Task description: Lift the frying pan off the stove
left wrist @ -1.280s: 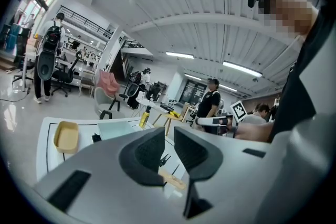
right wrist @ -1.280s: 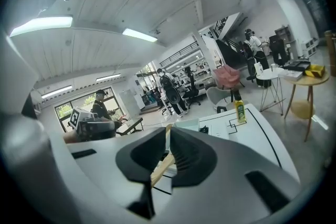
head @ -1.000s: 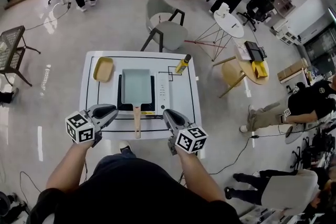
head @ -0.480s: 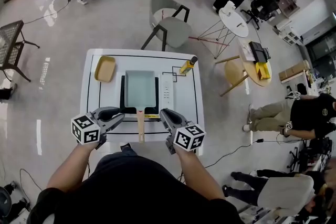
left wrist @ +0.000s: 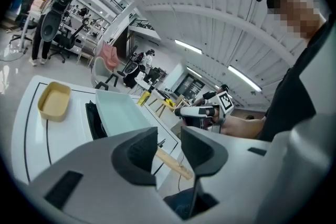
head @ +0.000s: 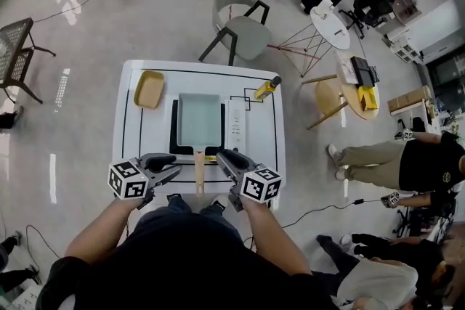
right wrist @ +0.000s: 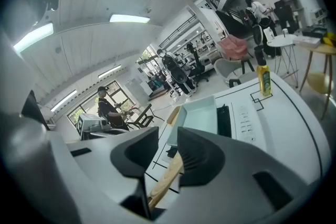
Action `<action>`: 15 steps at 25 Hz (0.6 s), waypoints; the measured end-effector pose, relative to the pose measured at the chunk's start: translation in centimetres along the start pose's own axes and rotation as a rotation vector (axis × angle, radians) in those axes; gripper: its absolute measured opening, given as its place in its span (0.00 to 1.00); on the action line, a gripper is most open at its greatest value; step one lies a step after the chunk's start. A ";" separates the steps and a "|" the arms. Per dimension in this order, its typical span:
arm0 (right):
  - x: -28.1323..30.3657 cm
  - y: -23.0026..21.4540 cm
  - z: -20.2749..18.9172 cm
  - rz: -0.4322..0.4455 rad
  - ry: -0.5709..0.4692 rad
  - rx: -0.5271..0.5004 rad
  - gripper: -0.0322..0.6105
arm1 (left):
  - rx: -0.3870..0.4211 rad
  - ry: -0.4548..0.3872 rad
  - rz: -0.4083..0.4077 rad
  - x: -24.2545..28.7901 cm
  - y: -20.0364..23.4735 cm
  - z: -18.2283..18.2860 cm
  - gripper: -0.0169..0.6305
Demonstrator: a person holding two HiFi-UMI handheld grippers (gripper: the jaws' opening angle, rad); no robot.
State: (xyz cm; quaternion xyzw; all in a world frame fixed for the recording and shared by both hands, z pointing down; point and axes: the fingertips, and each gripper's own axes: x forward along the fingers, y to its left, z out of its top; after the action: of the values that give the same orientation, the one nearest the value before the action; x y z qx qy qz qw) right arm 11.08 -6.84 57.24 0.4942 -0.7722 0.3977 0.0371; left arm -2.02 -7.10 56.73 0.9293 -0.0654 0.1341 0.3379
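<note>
A pale green rectangular frying pan [head: 199, 117] sits on a black stove [head: 176, 139] on the white table [head: 131, 134]. Its wooden handle [head: 199, 170] points toward me. My left gripper [head: 173, 167] hangs just left of the handle and my right gripper [head: 221, 157] just right of it, neither touching it. Both sets of jaws have just been opening and stand open with nothing between the pads. In the left gripper view the handle [left wrist: 173, 162] shows through the left gripper's [left wrist: 169, 147] gap, beyond the tips. The right gripper [right wrist: 168, 157] frames the handle [right wrist: 167, 178] and pan [right wrist: 199, 113] the same way.
A yellow tray [head: 149, 88] lies at the table's far left, and a yellow bottle [head: 267, 88] stands at the far right. The stove's white control panel [head: 237, 125] runs beside the pan. Chairs, small tables and people stand around on the floor.
Both grippers have come lower and closer in on either side of the wooden handle. Their jaws, closed before, now stand parted.
</note>
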 end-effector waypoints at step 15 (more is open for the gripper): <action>4.4 -2.2 -5.2 0.213 0.240 0.227 0.40 | -0.201 0.100 -0.001 4.2 0.3 -4.9 0.31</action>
State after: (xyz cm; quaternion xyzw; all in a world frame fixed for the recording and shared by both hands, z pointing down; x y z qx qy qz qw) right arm 8.86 -7.07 64.03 0.3595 -0.7604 0.5401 0.0307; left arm 0.89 -4.30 61.80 0.8828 -0.0609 0.1728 0.4326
